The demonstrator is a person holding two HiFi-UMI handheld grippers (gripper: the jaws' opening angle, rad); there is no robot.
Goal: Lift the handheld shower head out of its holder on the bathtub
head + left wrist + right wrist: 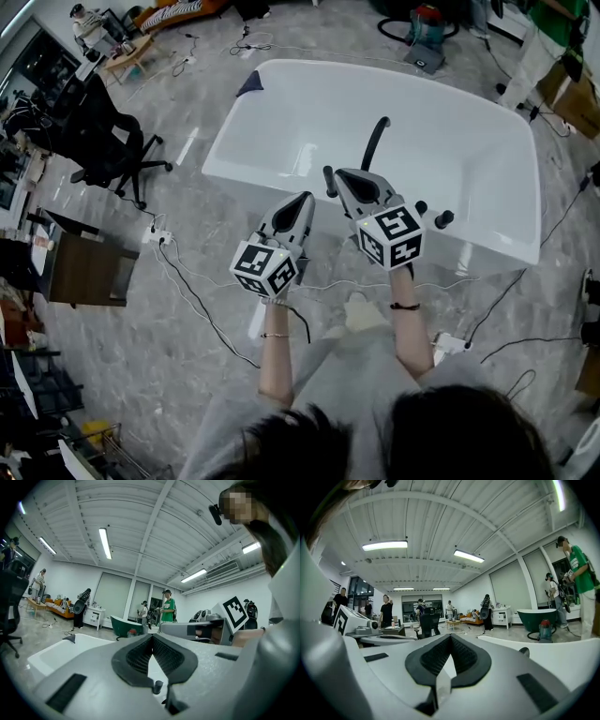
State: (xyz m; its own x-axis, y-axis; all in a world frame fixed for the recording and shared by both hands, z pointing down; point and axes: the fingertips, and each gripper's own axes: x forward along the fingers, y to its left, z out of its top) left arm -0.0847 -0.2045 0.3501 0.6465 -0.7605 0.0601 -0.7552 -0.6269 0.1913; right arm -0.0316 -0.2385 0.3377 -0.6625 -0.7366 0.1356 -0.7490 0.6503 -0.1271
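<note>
A white bathtub (281, 103) lies ahead of me, with black fittings on its near rim. A short black upright piece (329, 181) stands on that rim, and a curved black spout or shower handle (375, 141) arches over the basin behind it; I cannot tell which one is the shower head. Two black knobs (443, 219) sit to the right. My right gripper (339, 173) is shut and empty, its tip just right of the upright piece. My left gripper (305, 197) is shut and empty too, slightly short of the rim. Both point level across the tub.
A black office chair (108, 141) and a brown cabinet (84, 267) stand at the left. Cables (197, 300) and a power strip trail over the marble floor by the tub. Several people stand far off (168, 606), beside a green tub (543, 616).
</note>
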